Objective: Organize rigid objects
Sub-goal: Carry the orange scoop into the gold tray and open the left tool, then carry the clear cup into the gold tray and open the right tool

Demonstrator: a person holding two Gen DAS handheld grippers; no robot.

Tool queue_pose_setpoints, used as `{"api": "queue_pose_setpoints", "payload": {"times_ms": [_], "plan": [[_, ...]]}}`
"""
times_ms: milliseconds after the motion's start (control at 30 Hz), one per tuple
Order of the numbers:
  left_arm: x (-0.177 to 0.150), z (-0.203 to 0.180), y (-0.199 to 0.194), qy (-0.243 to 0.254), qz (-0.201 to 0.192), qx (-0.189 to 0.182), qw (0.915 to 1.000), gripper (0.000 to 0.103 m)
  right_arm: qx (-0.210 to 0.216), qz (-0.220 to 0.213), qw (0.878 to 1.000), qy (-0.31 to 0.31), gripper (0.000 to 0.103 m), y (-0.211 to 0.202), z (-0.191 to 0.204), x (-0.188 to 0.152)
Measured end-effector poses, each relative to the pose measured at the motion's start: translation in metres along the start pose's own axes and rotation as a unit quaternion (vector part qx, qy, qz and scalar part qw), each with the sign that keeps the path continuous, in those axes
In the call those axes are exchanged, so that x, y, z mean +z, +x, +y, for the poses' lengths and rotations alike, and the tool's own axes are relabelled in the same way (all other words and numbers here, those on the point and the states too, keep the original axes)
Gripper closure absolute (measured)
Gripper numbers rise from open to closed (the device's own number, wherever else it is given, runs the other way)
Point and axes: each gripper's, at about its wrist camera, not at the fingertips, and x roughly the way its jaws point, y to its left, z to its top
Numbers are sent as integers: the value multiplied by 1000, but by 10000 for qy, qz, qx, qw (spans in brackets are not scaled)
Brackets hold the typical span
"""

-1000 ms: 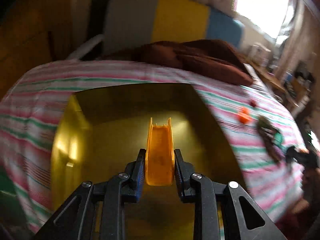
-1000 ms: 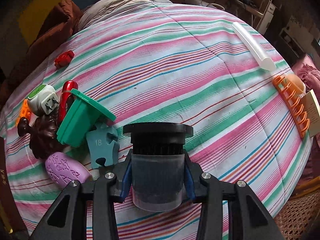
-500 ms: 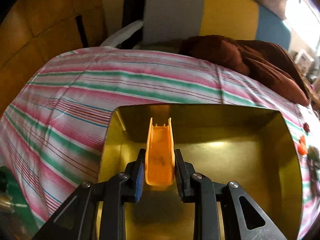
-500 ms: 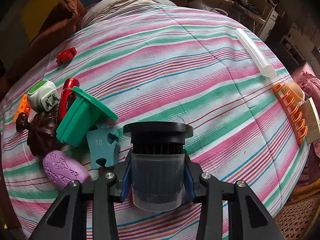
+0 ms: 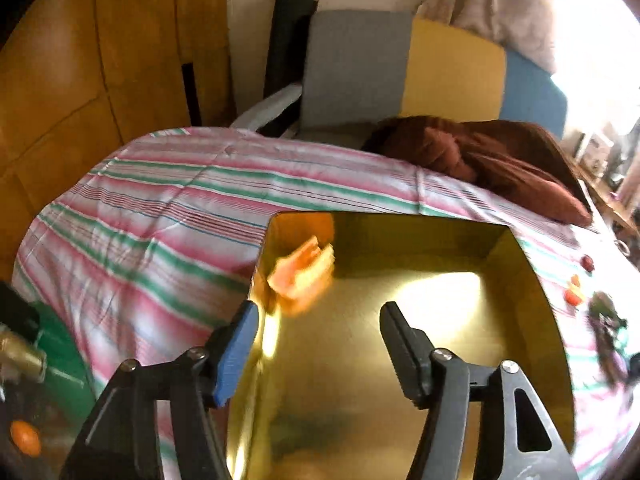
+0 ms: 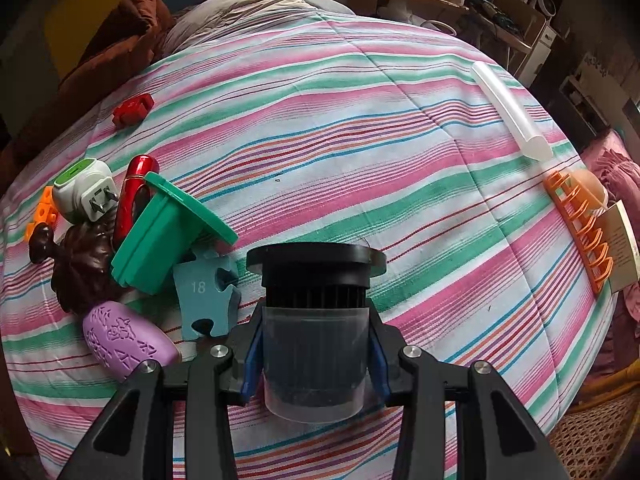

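My left gripper [image 5: 318, 326] is open and empty above a gold box [image 5: 528, 280] on the striped bed. An orange plastic piece [image 5: 302, 270], blurred, is inside the box near its far left corner, apart from my fingers. My right gripper [image 6: 316, 344] is shut on a black-lidded grey canister [image 6: 316, 320], held above the bedspread. To its left lies a pile: a green cup [image 6: 160, 236], a blue puzzle piece [image 6: 206, 294], a purple oval [image 6: 128, 340], a brown figure [image 6: 82, 266], a red tube [image 6: 134, 196] and a white-green plug [image 6: 86, 192].
A red block [image 6: 132, 109] lies further back on the left. A clear tube [image 6: 510, 114] and an orange rack [image 6: 580, 224] lie at the bed's right edge. A brown blanket [image 5: 500, 164] and cushions sit behind the box. A green object [image 5: 60, 356] is at the left.
My left gripper has opened and let go of the orange piece, which has dropped into the gold box. The right gripper still holds the canister, nearly unmoved.
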Motion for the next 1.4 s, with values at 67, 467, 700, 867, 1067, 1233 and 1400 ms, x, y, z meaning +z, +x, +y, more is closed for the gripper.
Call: {"api": "queue_pose_setpoints", "payload": {"times_ms": [67, 467, 700, 867, 1067, 1233, 1400], "plan": [[-15, -6, -18, 56, -56, -6, 10000, 38, -18, -12, 10000, -27, 60, 0, 0, -1], [-76, -22, -65, 7, 84, -24, 10000, 34, 39, -143, 9998, 92, 60, -10, -1, -2], [-82, -8, -75, -131, 12, 111, 9999, 33, 578, -980, 9935, 40, 60, -47, 6, -1], [-82, 5, -79, -214, -43, 206, 9995, 32, 1177, -1005, 9878, -175, 60, -73, 34, -6], [-85, 16, -82, -310, -89, 164, 9993, 31, 2123, -957, 9640, -1285, 60, -125, 129, -26], [-87, 26, -83, -417, -101, 177, 9989, 30, 2965, -490, 9267, -2254, 61, -149, 231, -61], [-92, 44, -80, -617, -80, 283, 9977, 30, 3313, 190, 8906, -3110, 61, -145, 339, -110]]}}
